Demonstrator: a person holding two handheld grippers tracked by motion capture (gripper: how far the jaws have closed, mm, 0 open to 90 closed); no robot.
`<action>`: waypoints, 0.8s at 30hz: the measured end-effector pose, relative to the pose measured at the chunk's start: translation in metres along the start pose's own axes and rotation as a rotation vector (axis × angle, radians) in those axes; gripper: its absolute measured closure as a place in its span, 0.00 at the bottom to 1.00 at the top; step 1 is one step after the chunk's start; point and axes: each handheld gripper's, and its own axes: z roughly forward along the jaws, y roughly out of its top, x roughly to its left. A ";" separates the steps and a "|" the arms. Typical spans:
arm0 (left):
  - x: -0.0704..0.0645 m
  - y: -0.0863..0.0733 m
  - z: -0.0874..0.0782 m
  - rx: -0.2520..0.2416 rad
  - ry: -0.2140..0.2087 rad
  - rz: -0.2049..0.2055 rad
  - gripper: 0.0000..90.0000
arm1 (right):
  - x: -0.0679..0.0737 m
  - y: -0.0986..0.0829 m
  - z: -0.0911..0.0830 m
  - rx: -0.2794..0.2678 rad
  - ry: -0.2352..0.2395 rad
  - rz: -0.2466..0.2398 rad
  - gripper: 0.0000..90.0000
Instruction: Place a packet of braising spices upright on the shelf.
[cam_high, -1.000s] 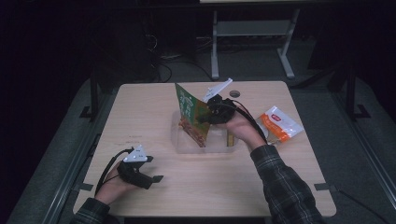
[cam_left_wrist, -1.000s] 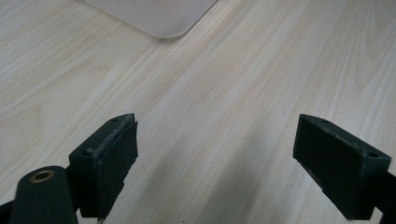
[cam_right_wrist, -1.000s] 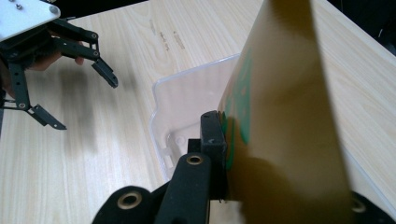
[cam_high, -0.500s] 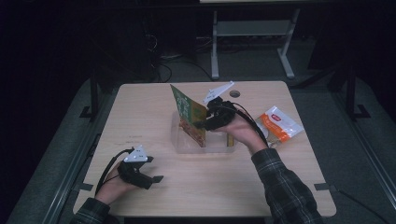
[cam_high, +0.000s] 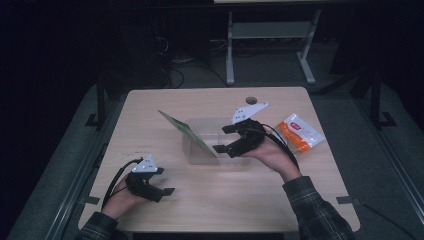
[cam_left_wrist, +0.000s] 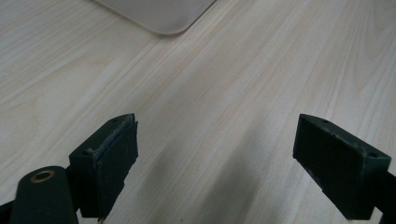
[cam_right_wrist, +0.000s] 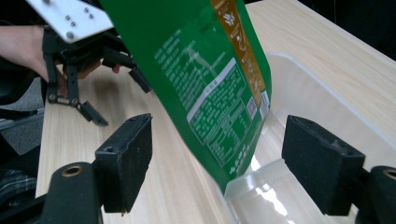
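Your right tool (cam_high: 220, 141), jaws wide, has let go of the green pouch (cam_high: 188, 133) leaning in the clear bin (cam_high: 200, 155); next, withdraw.

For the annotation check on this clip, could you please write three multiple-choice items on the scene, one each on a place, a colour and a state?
1. Where does the orange packet lie?
A. inside the clear bin
B. on the table, to the right of the clear bin
C. under the left claw

2. What colour is the pouch leaning on the clear bin?
A. green
B. blue
C. white

3. How do the right claw's jaws stand?
A. shut on the pouch
B. shut on nothing
C. open, with the pouch between them

Answers:
1 B: the high view shows it on bare wood.
2 A: its printed back is green.
3 C: gaps show beside both pads.
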 end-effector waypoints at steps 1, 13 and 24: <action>0.000 0.000 0.000 -0.003 -0.001 0.001 0.15 | 0.001 -0.003 -0.002 0.000 -0.002 0.003 0.27; -0.003 -0.001 -0.003 -0.035 -0.011 -0.025 0.15 | 0.018 -0.049 -0.017 -0.004 -0.016 0.011 0.28; -0.008 0.000 -0.005 -0.035 -0.011 -0.013 0.15 | 0.028 -0.100 -0.033 0.031 -0.044 0.051 0.28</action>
